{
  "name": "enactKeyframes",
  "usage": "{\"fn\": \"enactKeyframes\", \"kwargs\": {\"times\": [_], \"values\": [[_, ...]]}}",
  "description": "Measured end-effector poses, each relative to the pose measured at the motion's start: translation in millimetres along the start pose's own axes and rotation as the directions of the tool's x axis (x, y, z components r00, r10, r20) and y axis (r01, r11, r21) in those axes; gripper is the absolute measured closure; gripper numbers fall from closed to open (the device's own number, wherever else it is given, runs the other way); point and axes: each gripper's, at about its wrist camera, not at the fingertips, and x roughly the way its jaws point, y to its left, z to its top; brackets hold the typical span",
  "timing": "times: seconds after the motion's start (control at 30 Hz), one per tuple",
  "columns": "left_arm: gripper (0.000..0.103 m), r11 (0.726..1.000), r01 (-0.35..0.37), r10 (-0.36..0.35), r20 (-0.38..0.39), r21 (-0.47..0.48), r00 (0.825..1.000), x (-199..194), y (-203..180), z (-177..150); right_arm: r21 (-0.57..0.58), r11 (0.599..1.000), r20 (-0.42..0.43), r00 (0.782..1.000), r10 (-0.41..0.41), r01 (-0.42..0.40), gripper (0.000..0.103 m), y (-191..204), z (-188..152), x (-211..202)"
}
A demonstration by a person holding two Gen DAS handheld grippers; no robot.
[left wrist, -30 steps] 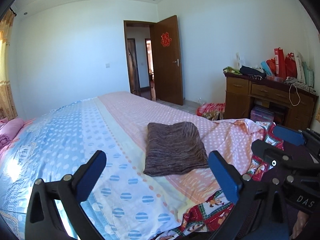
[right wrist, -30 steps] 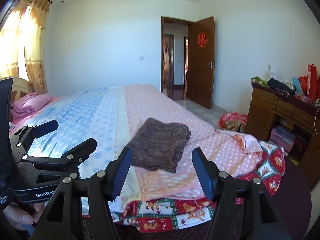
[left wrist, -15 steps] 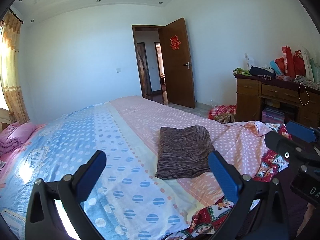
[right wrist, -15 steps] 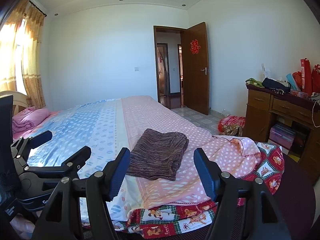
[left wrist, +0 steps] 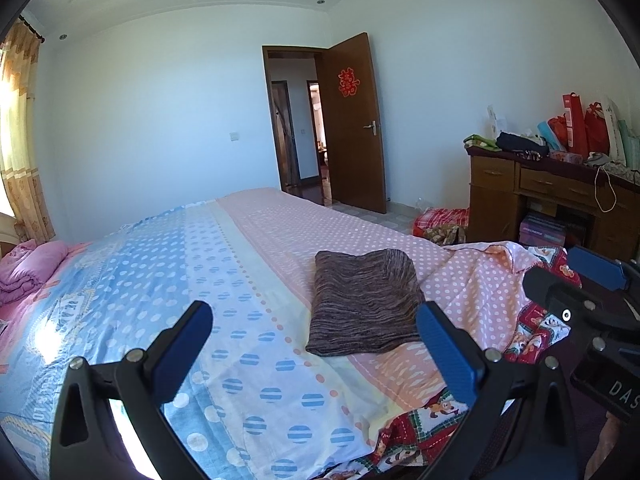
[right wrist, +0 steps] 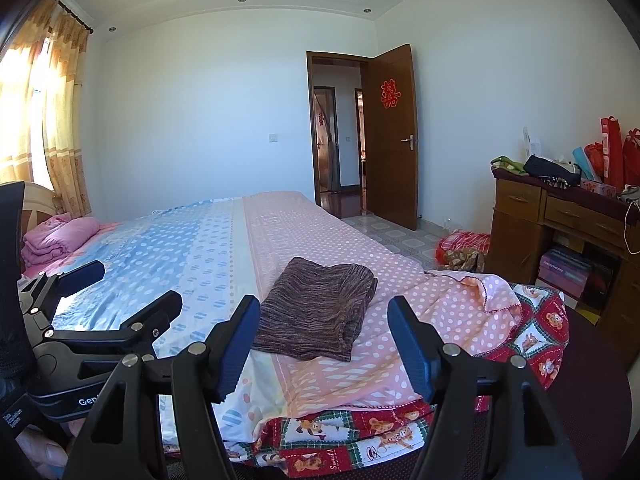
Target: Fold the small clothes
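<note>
Folded brown knit garment (left wrist: 364, 304) lies flat on the bed (left wrist: 248, 264), on the pink polka-dot sheet, well ahead of both grippers. Left gripper (left wrist: 316, 344) and right gripper (right wrist: 320, 340) both spread apart, empty. Wooden desk (right wrist: 560, 216) by the right wall carries red bags (right wrist: 616, 156).

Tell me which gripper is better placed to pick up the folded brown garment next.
Right. The folded brown garment lies centred between the open right gripper fingers in the right wrist view. For the open left gripper, it sits off toward its right finger.
</note>
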Motion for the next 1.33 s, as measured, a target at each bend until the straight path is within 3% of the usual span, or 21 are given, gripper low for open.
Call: {"fn": "enactKeyframes", "kwargs": {"times": [0.97, 1.13, 1.33], "values": [[0.0, 0.999, -0.04, 0.04, -0.013, 0.014, 0.999, 7, -2, -1, 0.003, 1.0, -0.015, 1.0, -0.021, 0.021, 0.035, -1, -4, 4], [0.0, 1.0, 0.009, -0.01, -0.042, -0.003, 0.999, 13, 0, -3, 0.005, 1.0, -0.018, 1.0, -0.017, 0.017, 0.035, -1, -4, 5], [0.0, 1.0, -0.002, 0.002, -0.05, 0.006, 0.999, 13, 0, -3, 0.008, 1.0, -0.023, 0.999, -0.022, 0.023, 0.035, -2, -6, 7]]}}
